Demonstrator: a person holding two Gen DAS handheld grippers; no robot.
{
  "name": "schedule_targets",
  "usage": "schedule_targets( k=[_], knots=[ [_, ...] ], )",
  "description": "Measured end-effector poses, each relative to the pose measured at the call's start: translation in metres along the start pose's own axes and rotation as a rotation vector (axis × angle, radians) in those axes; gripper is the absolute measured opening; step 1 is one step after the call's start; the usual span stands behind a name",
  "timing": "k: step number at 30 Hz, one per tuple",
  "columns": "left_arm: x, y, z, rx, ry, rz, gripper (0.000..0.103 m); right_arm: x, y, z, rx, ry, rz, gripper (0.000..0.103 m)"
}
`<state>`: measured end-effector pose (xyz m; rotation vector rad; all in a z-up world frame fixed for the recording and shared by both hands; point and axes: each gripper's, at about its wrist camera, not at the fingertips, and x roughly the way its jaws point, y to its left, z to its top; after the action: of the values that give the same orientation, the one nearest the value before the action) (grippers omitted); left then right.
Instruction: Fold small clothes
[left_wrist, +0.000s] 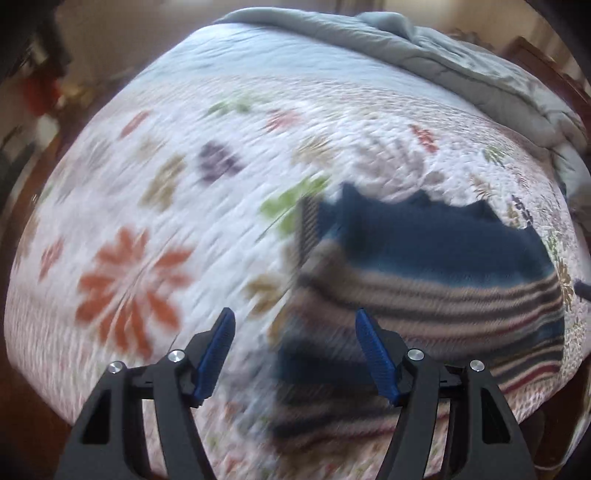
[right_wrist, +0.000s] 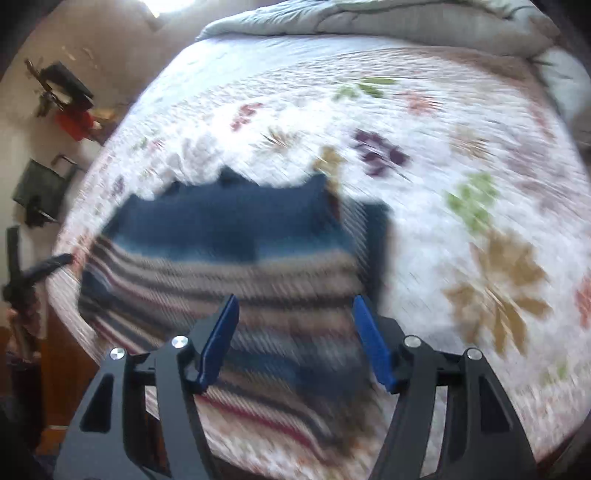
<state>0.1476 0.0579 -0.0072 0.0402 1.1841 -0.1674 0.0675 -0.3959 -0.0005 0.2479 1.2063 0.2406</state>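
A small striped garment (left_wrist: 436, 291) with a dark blue top part lies flat on the floral quilt (left_wrist: 177, 192) near the bed's front edge. It also shows in the right wrist view (right_wrist: 229, 266). My left gripper (left_wrist: 295, 321) is open and empty, held above the garment's left edge. My right gripper (right_wrist: 295, 306) is open and empty, held above the garment's right half. Both views are motion-blurred. In the right wrist view a dark finger of the other gripper (right_wrist: 44, 269) shows at the far left.
A rumpled grey comforter (left_wrist: 424, 51) lies along the far side of the bed, also in the right wrist view (right_wrist: 388, 22). Dark and red objects (right_wrist: 70, 107) hang on the wall to the left. Wooden floor (right_wrist: 62, 369) lies below the bed's front edge.
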Motion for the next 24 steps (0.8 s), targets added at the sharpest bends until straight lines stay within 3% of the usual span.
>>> schedule_targets(
  k=[3,8,10,11,12,13,16,18,24],
  knots=[
    [0.039,-0.024,0.043,0.037,0.041,-0.01,0.068,0.029,0.003,0.037,0.019,0.017,0.013,0.065],
    [0.087,-0.045,0.069,0.08,0.11,-0.041,0.068,0.076,-0.005,0.077,0.021,0.084,0.015,0.065],
    [0.099,-0.046,0.07,0.088,0.139,-0.074,0.068,0.086,-0.008,0.078,0.019,0.109,0.012,0.057],
    [0.104,-0.046,0.072,0.088,0.146,-0.072,0.066,0.089,-0.01,0.078,0.019,0.111,0.016,0.043],
    [0.11,-0.045,0.071,0.08,0.154,-0.063,0.057,0.089,-0.012,0.078,0.016,0.108,0.031,0.027],
    [0.112,-0.043,0.07,0.071,0.162,-0.067,0.047,0.09,-0.014,0.076,0.015,0.106,0.047,0.02],
    [0.119,-0.035,0.072,0.013,0.167,-0.059,0.031,0.083,-0.02,0.074,0.033,0.086,0.089,0.017],
    [0.118,-0.031,0.073,-0.023,0.164,-0.058,0.027,0.08,-0.024,0.075,0.042,0.065,0.07,0.015],
    [0.126,-0.044,0.065,0.023,0.136,0.039,0.027,0.1,-0.035,0.072,0.1,0.076,-0.003,0.011]
  ],
)
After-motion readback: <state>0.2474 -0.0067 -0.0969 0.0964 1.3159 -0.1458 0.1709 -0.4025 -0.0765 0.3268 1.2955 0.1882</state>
